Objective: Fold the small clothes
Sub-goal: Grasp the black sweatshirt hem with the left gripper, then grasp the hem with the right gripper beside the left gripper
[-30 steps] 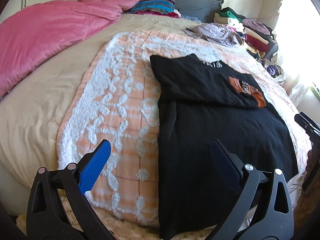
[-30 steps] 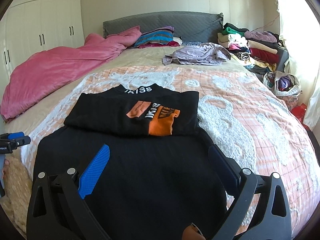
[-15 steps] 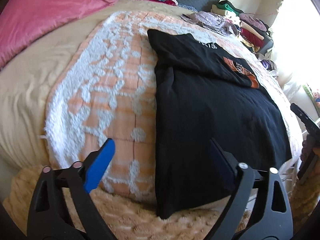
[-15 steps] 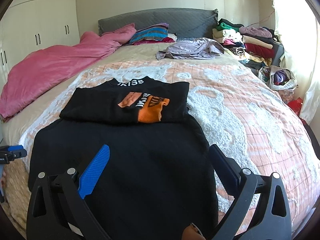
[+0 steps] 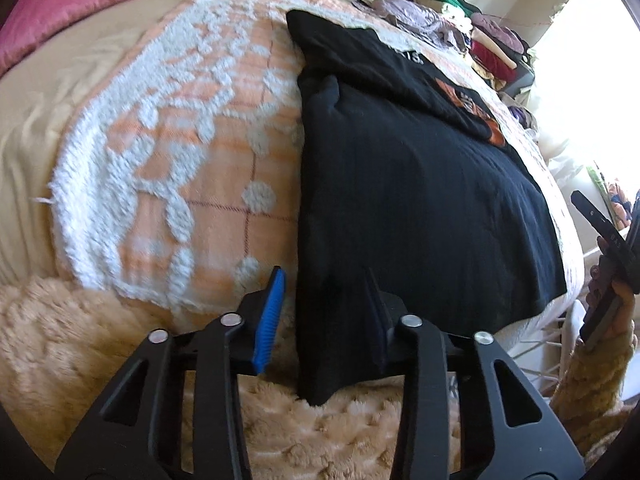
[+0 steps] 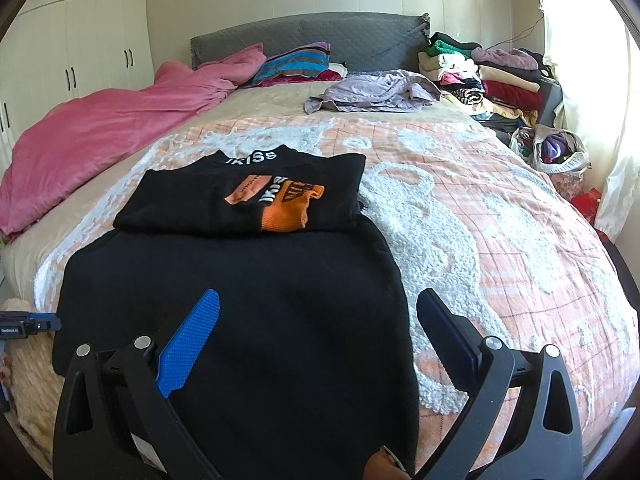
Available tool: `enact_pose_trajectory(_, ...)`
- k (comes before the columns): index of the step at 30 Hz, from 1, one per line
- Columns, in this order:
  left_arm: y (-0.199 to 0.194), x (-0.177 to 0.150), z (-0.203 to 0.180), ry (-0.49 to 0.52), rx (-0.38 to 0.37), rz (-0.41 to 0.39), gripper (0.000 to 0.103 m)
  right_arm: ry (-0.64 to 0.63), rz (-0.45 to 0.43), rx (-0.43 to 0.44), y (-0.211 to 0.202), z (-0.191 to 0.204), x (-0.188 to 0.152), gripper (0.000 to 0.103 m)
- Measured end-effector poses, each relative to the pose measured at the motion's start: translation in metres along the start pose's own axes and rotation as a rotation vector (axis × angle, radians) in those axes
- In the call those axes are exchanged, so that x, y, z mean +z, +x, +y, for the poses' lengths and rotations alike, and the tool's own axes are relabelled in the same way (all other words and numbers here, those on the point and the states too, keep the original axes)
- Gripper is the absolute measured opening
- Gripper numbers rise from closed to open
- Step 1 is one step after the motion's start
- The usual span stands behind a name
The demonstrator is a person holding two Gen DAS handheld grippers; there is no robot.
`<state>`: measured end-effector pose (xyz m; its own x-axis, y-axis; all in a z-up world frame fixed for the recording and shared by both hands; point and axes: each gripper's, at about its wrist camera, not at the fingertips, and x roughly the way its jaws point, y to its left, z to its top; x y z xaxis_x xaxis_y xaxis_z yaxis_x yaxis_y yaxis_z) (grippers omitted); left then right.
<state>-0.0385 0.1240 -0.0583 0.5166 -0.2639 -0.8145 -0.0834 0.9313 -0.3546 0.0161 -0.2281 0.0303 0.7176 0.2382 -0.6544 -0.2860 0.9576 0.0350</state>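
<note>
A black garment lies spread on the orange-and-white tufted bedspread, filling the lower centre of the right wrist view; its upper part is folded down over the body, showing an orange patch with lettering just above the frame's middle. In the left wrist view the same garment runs from upper centre to lower centre, and its near corner hangs over the bed edge against a tan fuzzy cover at the bottom of the frame. The left gripper sits at the bottom centre of that view with its jaws closing; the garment's near left edge stands between the blue pad and the dark pad, but the blue pad remains just clear of the cloth, with a strip of bedspread visible between them, so no grip is confirmed. The right gripper occupies the bottom of its own view with jaws spread wide over the garment's lower right portion, holding nothing. A pink duvet covers the left of the bed. A lilac garment lies crumpled near the grey headboard. A stack of folded clothes occupies the upper right. A hand shows at the right edge of the left wrist view.
</note>
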Motion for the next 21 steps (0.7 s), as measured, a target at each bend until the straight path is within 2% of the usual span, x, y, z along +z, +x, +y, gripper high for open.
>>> enact_pose_trajectory(10, 0.01, -0.009, -0.008, 0.032, 0.014, 0.031, 0.025, -0.036, 0.096, 0.012, -0.005, -0.013, -0.024, 0.098)
enact_pose_trajectory(14, 0.011, -0.013, -0.016, 0.049, -0.006, 0.041, 0.025, -0.042, 0.152, 0.017, -0.006, -0.02, -0.036, 0.098)
enact_pose_trajectory(21, 0.012, -0.017, -0.019, 0.057, -0.023, 0.043, 0.025, -0.001, 0.253, 0.083, -0.01, -0.038, -0.059, 0.098)
